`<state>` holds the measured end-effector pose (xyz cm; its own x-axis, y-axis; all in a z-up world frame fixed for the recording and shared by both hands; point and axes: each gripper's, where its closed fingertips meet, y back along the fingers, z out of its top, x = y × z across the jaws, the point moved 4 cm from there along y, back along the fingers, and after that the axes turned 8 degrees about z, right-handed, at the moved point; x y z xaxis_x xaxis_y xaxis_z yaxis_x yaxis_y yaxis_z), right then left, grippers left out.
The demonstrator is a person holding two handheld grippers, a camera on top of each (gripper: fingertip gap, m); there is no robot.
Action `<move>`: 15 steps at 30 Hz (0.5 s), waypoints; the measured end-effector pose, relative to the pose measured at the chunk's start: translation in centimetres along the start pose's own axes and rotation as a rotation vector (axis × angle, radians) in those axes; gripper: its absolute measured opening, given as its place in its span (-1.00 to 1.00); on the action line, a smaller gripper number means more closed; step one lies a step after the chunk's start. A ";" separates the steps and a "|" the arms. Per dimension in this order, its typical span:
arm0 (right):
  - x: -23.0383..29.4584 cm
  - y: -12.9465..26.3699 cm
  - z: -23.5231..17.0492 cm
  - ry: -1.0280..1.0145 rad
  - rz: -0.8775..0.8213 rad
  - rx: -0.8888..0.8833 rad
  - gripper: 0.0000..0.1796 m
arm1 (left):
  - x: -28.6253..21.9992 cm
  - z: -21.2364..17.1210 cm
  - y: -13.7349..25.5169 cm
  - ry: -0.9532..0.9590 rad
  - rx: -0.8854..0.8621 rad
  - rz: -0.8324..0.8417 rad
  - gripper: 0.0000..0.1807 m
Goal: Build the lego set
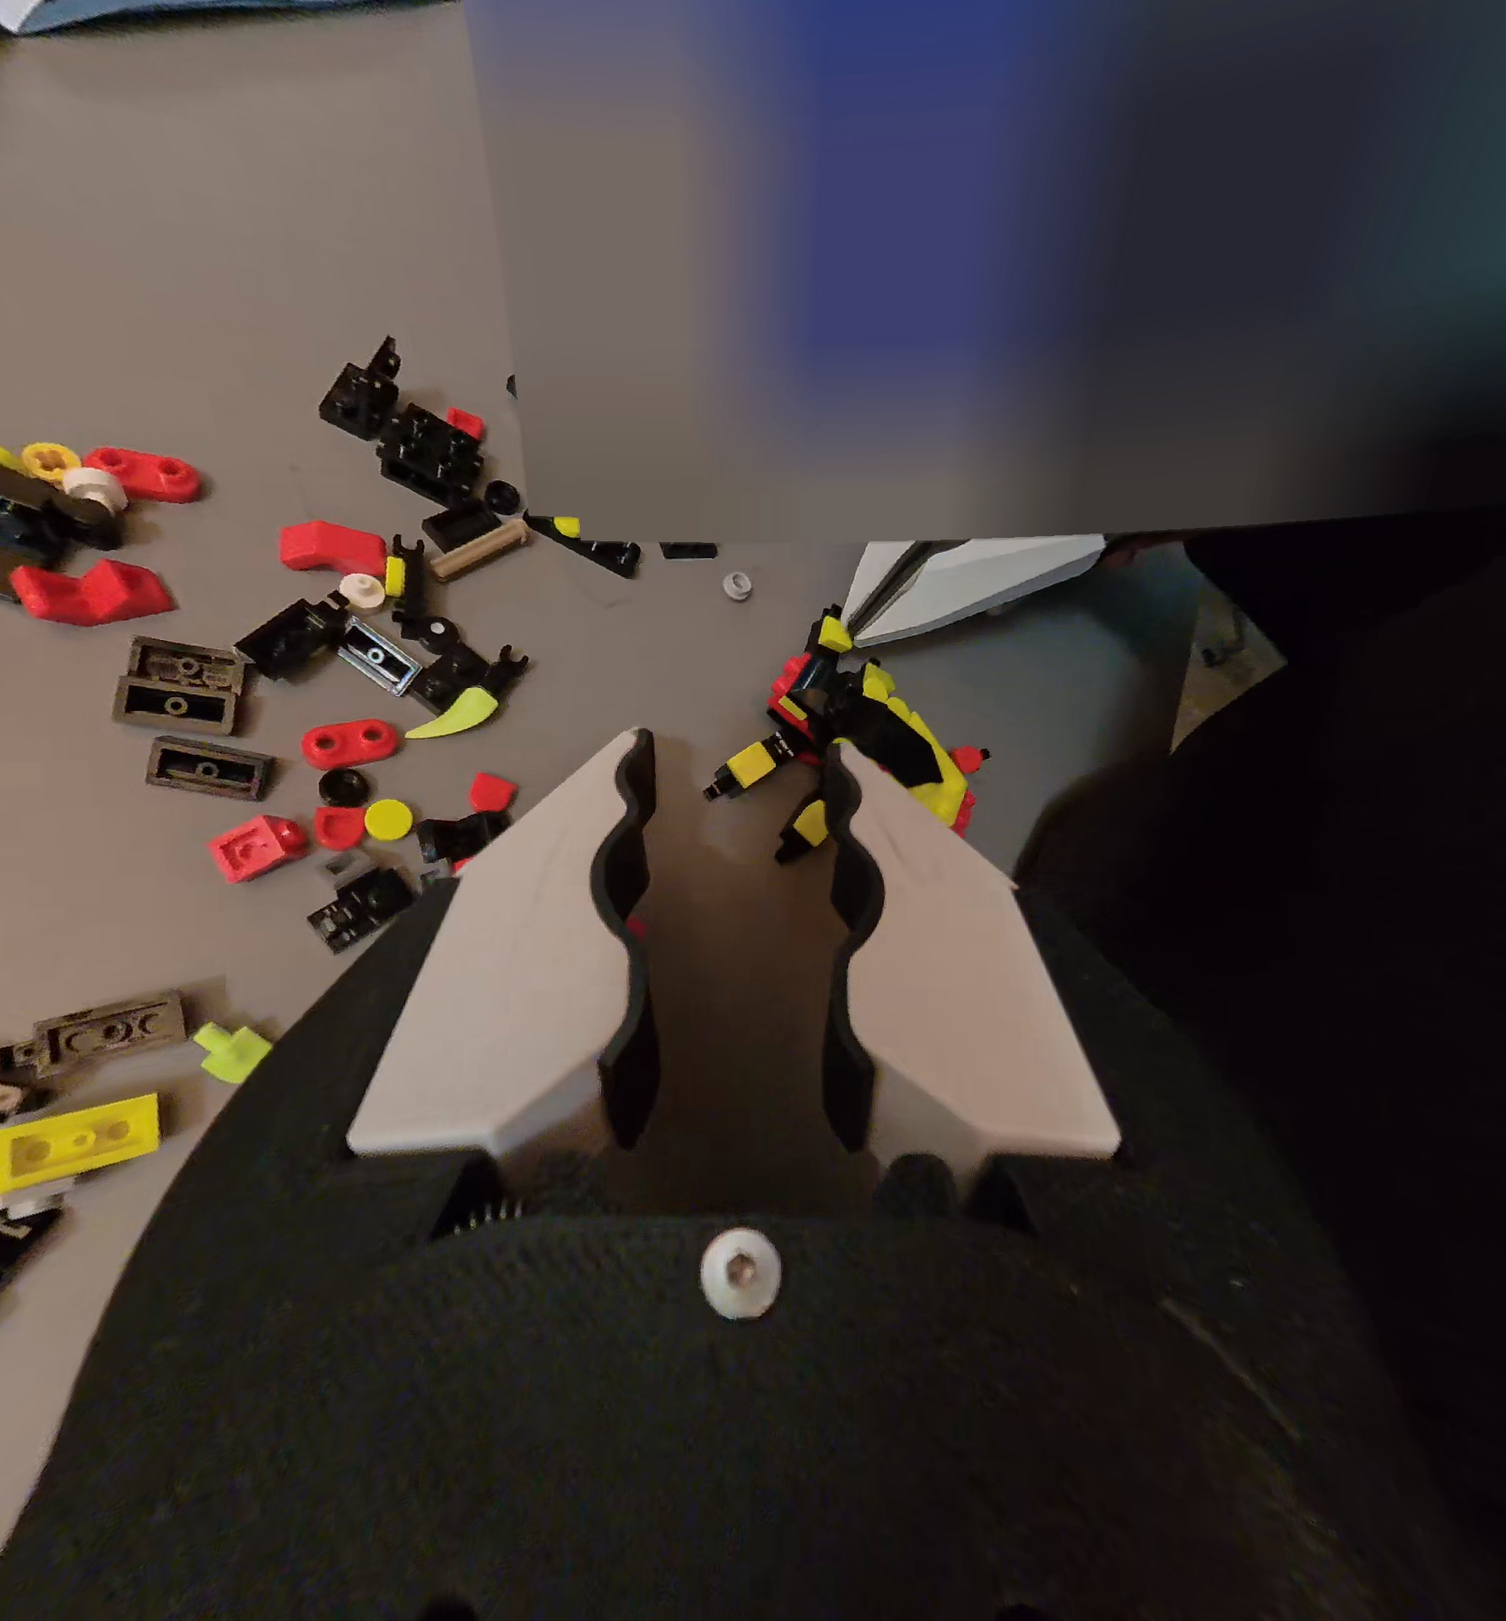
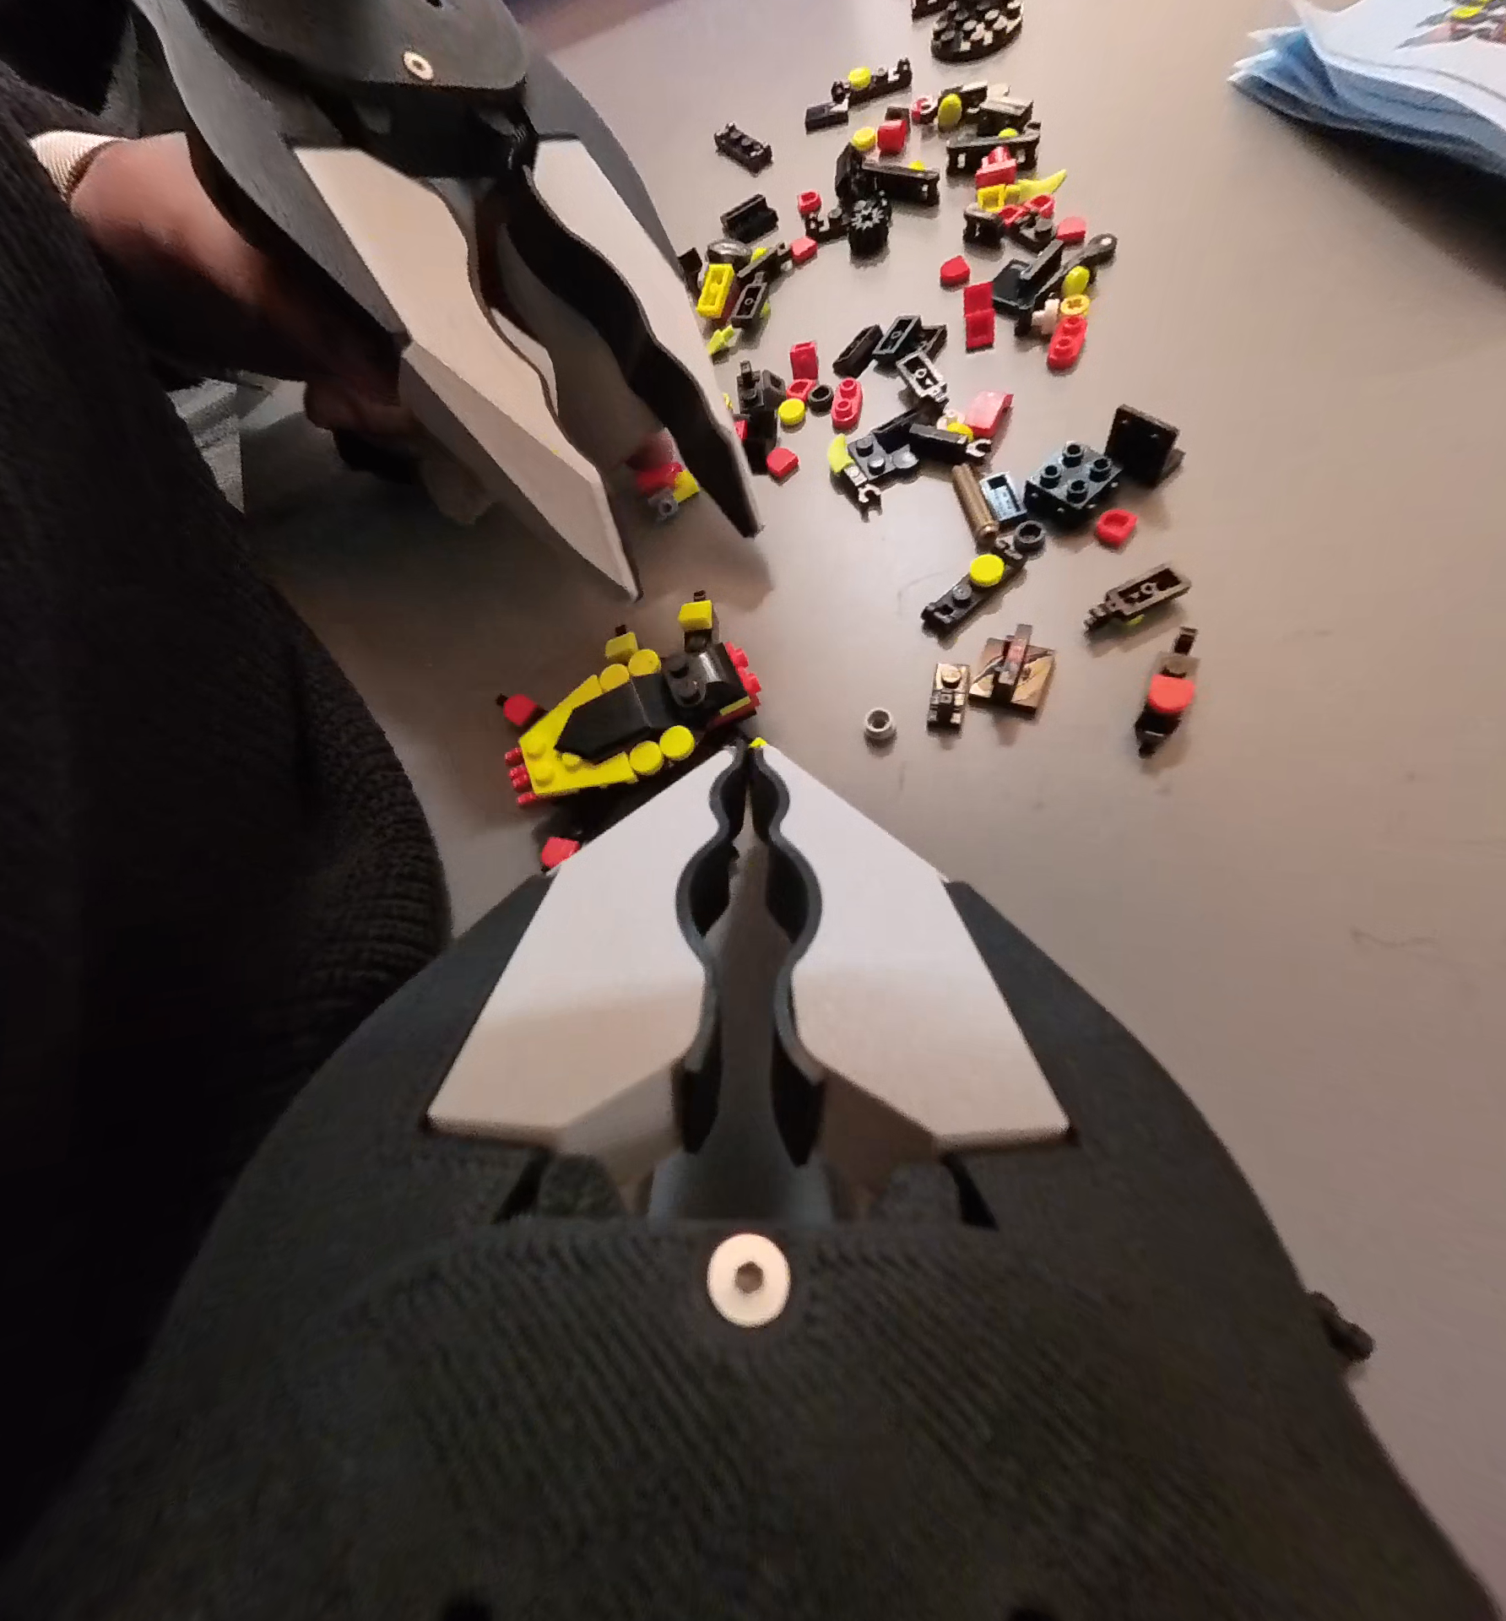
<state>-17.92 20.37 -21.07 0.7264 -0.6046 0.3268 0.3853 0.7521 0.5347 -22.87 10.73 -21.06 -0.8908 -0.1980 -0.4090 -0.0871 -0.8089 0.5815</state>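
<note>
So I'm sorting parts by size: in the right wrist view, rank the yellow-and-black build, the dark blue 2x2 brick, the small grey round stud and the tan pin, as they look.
1. Yellow-and-black build
2. Dark blue 2x2 brick
3. Tan pin, longer but thinner, so close to the brick
4. Grey round stud

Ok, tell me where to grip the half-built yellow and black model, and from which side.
Take the model across its wide yellow rear body, fingers on the two long flanks, coming down from above. It lies flat on the table with its studs up. I would avoid the thin black-and-yellow prongs at the front; they look likely to snap off.
</note>
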 end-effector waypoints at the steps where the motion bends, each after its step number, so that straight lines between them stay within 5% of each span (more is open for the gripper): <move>1: 0.0 0.0 0.0 -0.001 -0.001 0.001 -1.00 | 0.1 0.0 0.0 -0.005 0.000 0.008 -0.59; 15: 0.0 -0.1 -0.1 0.010 -0.014 0.013 -1.00 | -1.6 0.9 0.0 -0.093 -0.078 0.016 -0.44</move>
<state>-17.92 20.30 -21.17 0.7267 -0.6124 0.3112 0.3882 0.7399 0.5494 -21.87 11.58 -19.78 -0.9298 -0.1619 -0.3306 -0.0407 -0.8474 0.5295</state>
